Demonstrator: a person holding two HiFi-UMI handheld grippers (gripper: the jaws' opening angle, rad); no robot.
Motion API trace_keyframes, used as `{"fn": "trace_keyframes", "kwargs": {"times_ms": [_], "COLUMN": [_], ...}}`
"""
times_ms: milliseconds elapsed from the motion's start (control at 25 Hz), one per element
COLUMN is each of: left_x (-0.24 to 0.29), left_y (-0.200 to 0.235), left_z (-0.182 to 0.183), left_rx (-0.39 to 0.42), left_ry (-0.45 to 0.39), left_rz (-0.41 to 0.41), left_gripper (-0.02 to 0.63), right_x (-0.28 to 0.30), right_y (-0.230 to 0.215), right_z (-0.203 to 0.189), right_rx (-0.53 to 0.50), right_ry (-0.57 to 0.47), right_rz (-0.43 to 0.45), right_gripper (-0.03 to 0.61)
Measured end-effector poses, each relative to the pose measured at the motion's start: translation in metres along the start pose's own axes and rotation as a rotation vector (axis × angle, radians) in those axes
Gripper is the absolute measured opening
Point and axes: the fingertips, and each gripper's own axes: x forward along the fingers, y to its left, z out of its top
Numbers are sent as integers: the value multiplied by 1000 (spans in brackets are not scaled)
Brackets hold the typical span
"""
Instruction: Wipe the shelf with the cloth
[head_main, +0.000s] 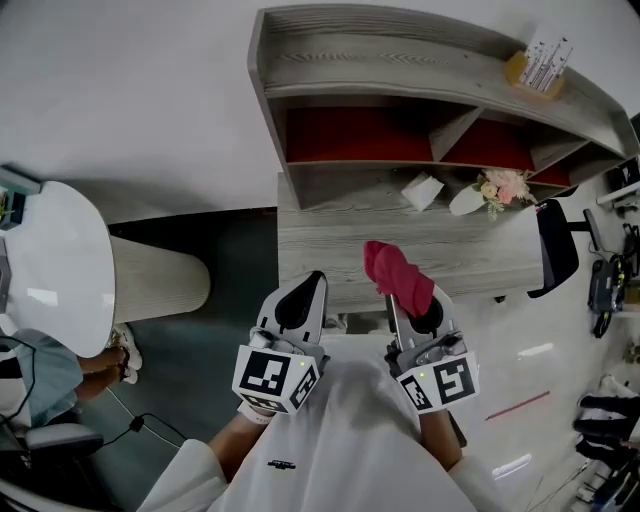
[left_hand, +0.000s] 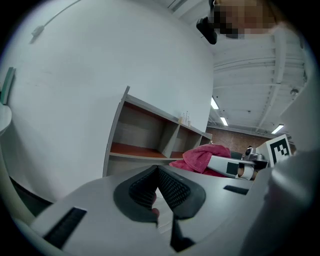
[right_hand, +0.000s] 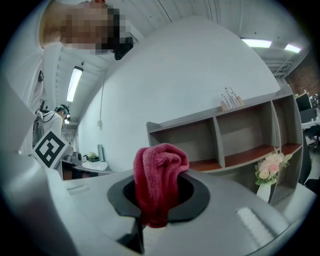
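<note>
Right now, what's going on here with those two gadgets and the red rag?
A person stands facing a grey shelf with a handheld gripper in each hand. The right gripper is shut on a red cloth and holds it up in front of the shelf without touching it, so no wiping has begun. The left gripper hangs beside it, its fingers together with nothing between them. Flowers sit on the lower ledge.

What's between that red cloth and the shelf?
In the head view, mostly bare grey wooden desktop; a small white object and a vase of flowers sit at the foot of the shelf, beyond the cloth.
</note>
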Motion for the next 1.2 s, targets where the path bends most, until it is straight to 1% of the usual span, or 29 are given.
{"fn": "trace_keyframes", "kwargs": {"times_ms": [160, 320, 560, 800, 880, 960, 1040, 1200], "left_x": [8, 9, 17, 35, 43, 51, 54, 61], "left_y": [3, 7, 10, 10, 17, 27, 33, 40], "left_z": [3, 4, 16, 27, 28, 28, 32, 41], "left_rx": [-17, -26, -26, 0, 14, 1, -26, -14], "left_ry": [-5, -17, -42, -69, -66, -58, -68, -78], "left_rz": [-9, 1, 10, 17, 39, 66, 74, 81], "left_gripper": [6, 6, 6, 6, 6, 6, 6, 6], "right_x": [8, 14, 25, 51, 63, 77, 92, 118], "right_y": [-7, -6, -14, -16, -18, -22, -27, -32], "right_z": [-2, -4, 15, 29, 34, 37, 42, 52], "right_rx": [2, -10, 5, -47, -63, -73, -66, -28], "right_ry": [17, 24, -69, -77, -83, -81, -84, -123], "right_rz": [-21, -7, -6, 34, 46, 55, 61, 67], "right_gripper": [75, 75, 75, 75, 75, 75, 75, 75]}}
